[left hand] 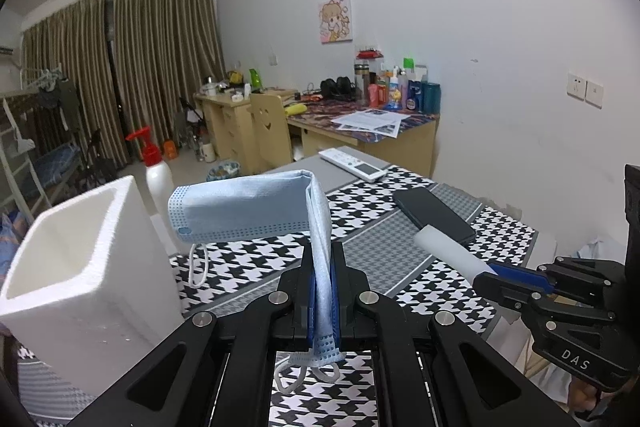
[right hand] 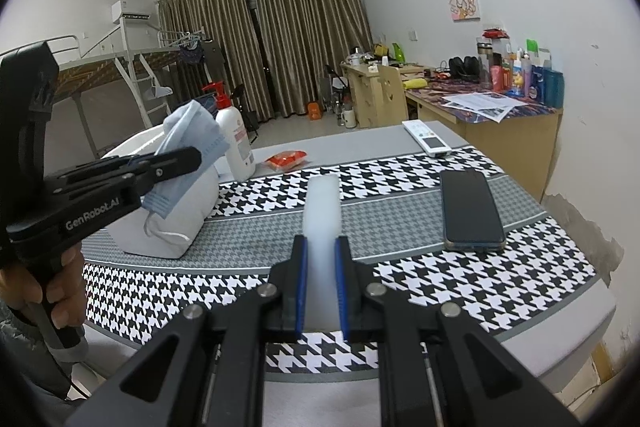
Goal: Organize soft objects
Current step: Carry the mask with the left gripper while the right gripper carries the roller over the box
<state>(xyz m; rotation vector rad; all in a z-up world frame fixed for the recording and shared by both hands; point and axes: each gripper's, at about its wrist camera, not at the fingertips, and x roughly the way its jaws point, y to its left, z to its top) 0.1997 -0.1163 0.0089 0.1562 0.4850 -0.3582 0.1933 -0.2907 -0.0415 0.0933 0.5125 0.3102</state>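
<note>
Left hand-held gripper (left hand: 322, 291) clamped on blue face mask (left hand: 244, 207), beside white foam box (left hand: 84, 267), interior bare where visible; right hand-held gripper (right hand: 322, 291) gripping white foam strip (right hand: 322, 211) above tabletop (right hand: 400, 211).

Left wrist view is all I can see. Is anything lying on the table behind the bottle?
Observer: Yes, a red packet lies just right of the bottle.
Operator: Does the foam touch the phone?
Observer: No. The phone lies flat, apart to the right of the foam in the right claw.
Operator: What holds the left claw?
Observer: A bare hand wraps the handle of the left claw, which clamps the mask.
</note>
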